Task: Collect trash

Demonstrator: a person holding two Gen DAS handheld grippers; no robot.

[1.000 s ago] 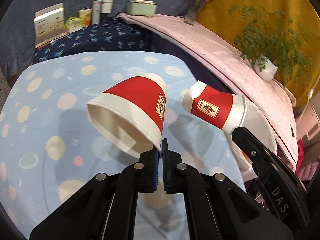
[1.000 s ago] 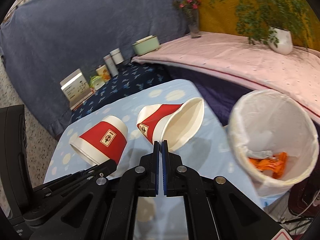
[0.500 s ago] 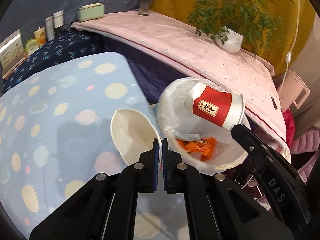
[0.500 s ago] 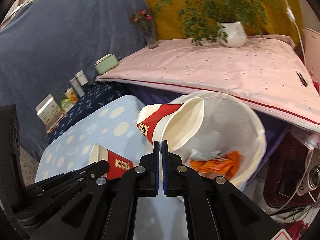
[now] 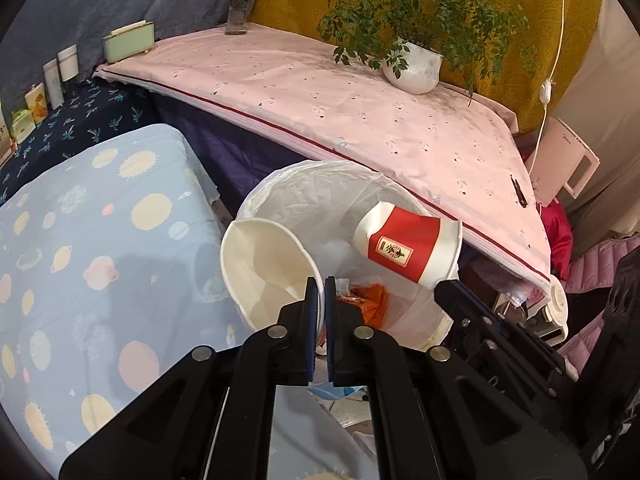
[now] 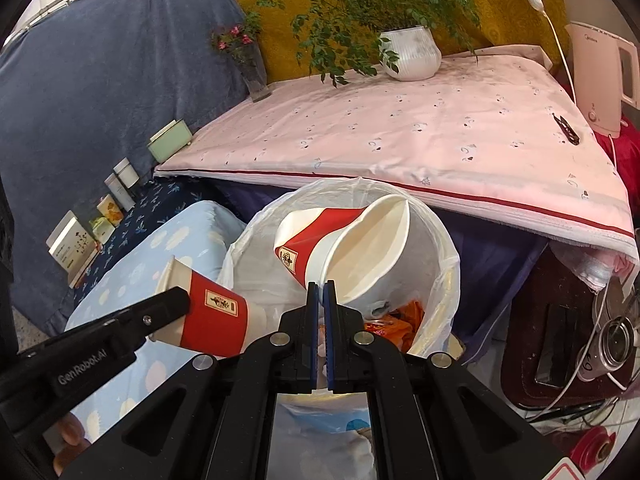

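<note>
Both cups are at the bin now, so this looks like the drop-off step; the left gripper (image 5: 319, 292) has its jaws pinched on the rim of one paper cup (image 5: 266, 268), hanging at the near edge of the lined trash bin (image 5: 316, 188); the right gripper (image 6: 320, 294) is clamped on the rim of the other cup (image 6: 352, 252), right over the opening; orange wrapper (image 6: 404, 320) already inside; next I'd guess both jaws just need to open, left one nudged further over first.

2 red-white paper cups (image 5: 267, 266) (image 6: 348, 250) above lined bin (image 5: 320, 184)
</note>
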